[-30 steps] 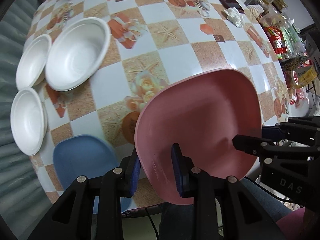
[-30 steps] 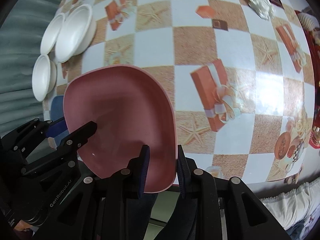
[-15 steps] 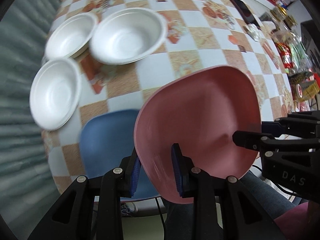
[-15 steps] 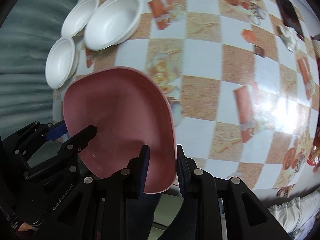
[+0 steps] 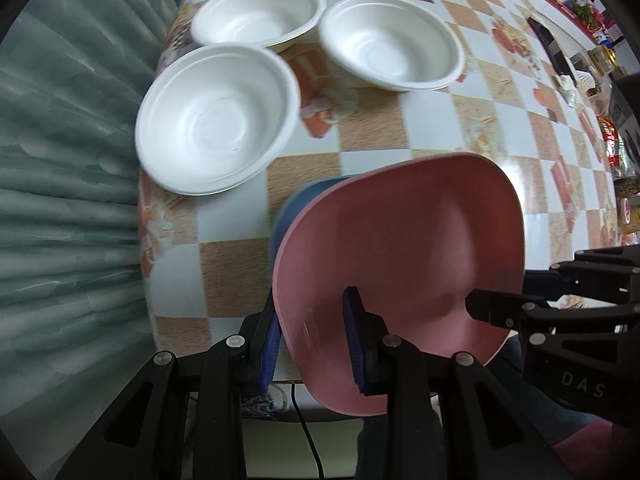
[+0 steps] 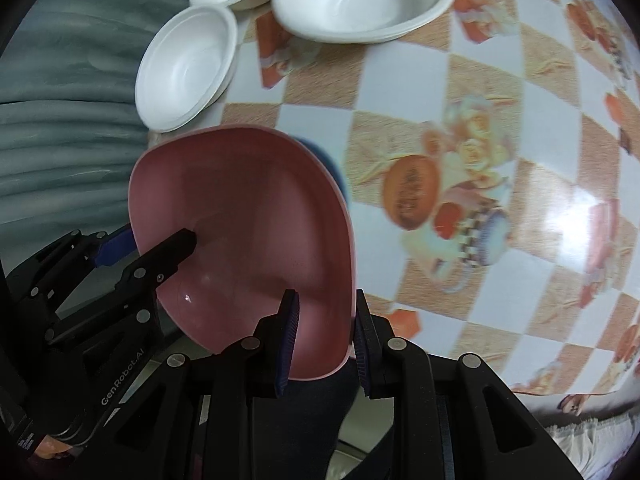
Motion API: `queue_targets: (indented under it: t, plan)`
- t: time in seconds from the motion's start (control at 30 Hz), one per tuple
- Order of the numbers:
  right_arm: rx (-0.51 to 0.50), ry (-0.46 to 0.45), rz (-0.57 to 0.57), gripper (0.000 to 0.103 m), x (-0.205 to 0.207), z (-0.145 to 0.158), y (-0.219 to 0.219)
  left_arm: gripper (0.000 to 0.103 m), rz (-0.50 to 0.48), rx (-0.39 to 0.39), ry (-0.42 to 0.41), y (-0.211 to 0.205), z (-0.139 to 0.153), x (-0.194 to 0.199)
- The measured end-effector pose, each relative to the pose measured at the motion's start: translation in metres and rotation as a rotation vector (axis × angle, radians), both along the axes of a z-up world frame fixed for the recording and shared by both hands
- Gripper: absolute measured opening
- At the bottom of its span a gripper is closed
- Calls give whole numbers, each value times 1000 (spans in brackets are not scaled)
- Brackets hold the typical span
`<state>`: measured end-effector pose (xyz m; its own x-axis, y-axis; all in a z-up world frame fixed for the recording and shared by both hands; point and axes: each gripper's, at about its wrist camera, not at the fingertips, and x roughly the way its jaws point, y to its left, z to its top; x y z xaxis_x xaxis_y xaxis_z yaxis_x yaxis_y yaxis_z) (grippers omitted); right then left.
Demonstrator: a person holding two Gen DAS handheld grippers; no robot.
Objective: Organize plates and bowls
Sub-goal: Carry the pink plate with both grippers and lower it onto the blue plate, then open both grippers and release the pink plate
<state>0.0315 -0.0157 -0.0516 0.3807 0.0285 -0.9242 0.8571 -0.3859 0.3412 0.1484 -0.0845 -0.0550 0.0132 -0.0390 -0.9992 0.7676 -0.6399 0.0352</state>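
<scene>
The pink plate (image 5: 400,248) is held tilted above the table (image 5: 480,128), pinched at opposite rims by the left tongs (image 5: 312,344) and the right tongs (image 6: 324,336). The blue plate (image 5: 304,200) lies just under and ahead of them. Uneven release could let the pink plate slide off the near table edge, or it could be set askew. Three white bowls (image 5: 216,120) stand further ahead.
</scene>
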Motion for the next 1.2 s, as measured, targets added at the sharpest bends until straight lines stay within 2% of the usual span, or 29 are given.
queue_targets:
  t: [0.3,0.37,0.43,0.47,0.5,0.57,0.6,0.73,0.9,1.07,1.2]
  plan:
    - [45,-43,-74,29,14,-28,-8,32,-19,-10,-1,-3,-9,-1]
    - [50,-50,-90,29,13,-33,-6,40,-18,-6,-1,-4,-12,-1]
    - [45,-62,-98,30,17,-38,-12,54,-12,-15,-8,-6,-12,0]
    - [42,-57,-96,36,16,-38,-13,63,-5,-26,-8,-8,-11,2]
    - [40,-42,-94,64,16,-37,-14,65,8,-38,0,-11,-8,6]
    - [21,13,-103,93,7,-32,-12,71,32,-35,24,-17,-3,11]
    - [8,35,-112,93,3,-28,-11,74,51,-30,44,-21,1,15]
    - [20,81,-179,93,-16,-27,-4,74,92,-25,100,-31,14,18]
    - [63,89,-254,93,-31,-33,9,75,66,-29,129,-37,22,-6]
    - [64,111,-253,93,-48,-30,12,75,55,-28,148,-43,24,-34]
    - [33,159,-221,93,-64,-19,-4,75,72,-45,151,-55,27,-52]
